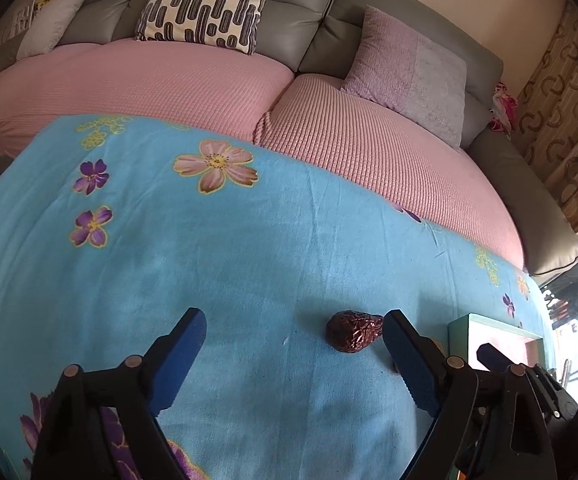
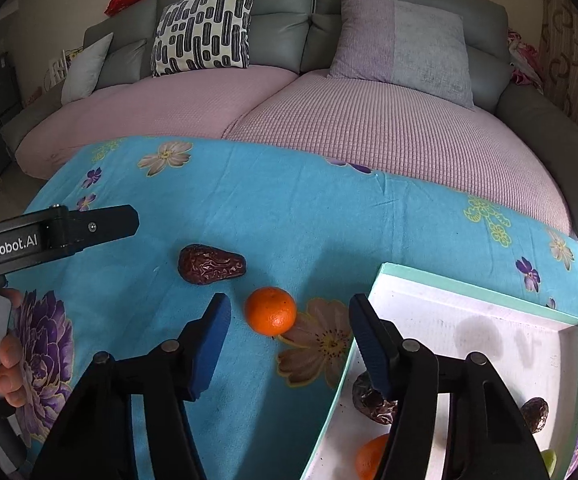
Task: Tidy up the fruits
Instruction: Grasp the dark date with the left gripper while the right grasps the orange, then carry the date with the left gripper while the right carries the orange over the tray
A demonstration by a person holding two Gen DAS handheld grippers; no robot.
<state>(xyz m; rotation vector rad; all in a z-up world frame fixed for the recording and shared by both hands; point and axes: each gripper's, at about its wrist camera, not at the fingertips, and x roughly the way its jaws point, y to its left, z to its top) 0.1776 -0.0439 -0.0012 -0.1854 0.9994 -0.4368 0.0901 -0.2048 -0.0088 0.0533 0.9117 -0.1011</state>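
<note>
Blue flowered cloth [image 2: 289, 216] covers the surface. Nearest, the right claw [image 2: 289, 320] is spread wide and empty, with a white tray [image 2: 489, 320] under its right finger holding two dates and part of an orange. A loose orange [image 2: 271, 311] lies between its fingertips, a date [image 2: 211, 263] just beyond. The left claw [image 1: 293, 328], marked "GenRobot.AI" and held by a hand [image 2: 3, 364], is also spread; that date touches its right fingertip. Behind stands a grey sofa [image 2: 281, 8] with pillows.

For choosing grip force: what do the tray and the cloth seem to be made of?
Tray: probably painted wood or stiff board, matte white with smudged grey stains inside and a mint rim with crisp, straight edges. Cloth: soft printed fabric, slightly fuzzy, with creases.
</note>
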